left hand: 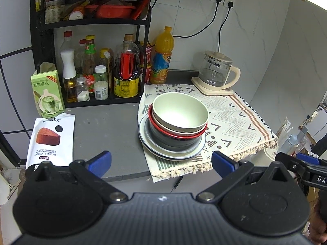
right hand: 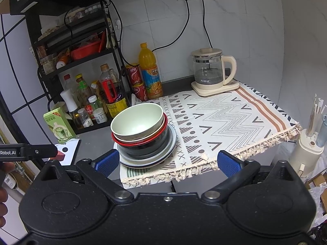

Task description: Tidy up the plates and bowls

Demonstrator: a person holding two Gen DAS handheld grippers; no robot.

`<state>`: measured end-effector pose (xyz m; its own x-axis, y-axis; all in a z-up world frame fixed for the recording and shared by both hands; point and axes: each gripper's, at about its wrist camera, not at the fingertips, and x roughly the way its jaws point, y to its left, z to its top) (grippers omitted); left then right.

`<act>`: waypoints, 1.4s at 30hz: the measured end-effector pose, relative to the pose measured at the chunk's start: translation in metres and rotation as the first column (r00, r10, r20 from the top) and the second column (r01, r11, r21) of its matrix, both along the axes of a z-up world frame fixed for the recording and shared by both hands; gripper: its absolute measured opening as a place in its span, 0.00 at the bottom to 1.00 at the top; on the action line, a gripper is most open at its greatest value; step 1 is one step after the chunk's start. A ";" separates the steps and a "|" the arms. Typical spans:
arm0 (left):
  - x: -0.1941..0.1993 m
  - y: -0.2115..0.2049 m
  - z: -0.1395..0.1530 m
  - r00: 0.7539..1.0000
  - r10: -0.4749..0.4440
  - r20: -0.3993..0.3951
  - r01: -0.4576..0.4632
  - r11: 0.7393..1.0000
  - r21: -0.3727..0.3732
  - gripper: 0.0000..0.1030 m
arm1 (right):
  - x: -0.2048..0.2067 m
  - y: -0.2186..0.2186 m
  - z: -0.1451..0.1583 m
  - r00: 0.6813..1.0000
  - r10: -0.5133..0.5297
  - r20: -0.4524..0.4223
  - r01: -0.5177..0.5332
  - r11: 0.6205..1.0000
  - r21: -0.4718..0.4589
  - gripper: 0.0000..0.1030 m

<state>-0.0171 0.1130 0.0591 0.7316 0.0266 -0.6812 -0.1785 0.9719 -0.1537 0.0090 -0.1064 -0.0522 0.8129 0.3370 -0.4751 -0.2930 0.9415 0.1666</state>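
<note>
Both grippers hang short of the counter edge with blue-padded fingers spread wide and nothing between them. Ahead of the left gripper (left hand: pixel 161 164), slightly right, a pale green bowl (left hand: pixel 179 112) sits nested in a red-rimmed bowl (left hand: pixel 177 133) and a black bowl (left hand: pixel 171 141) on stacked grey-white plates (left hand: pixel 161 150), on a patterned fringed cloth (left hand: pixel 235 118). From the right gripper (right hand: pixel 167 161) this stack lies ahead-left. A white pouch (left hand: pixel 51 140) reading "CHOCOLATE MUD PIE" lies front-left of the left gripper. The left gripper's arm reads "Robot.AI".
</note>
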 end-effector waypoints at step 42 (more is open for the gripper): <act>0.017 0.001 -0.014 0.998 -0.046 -0.030 0.046 0.999 -0.024 1.00 | 0.008 0.014 -0.006 1.000 -0.024 -0.019 0.023 0.999 -0.039 1.00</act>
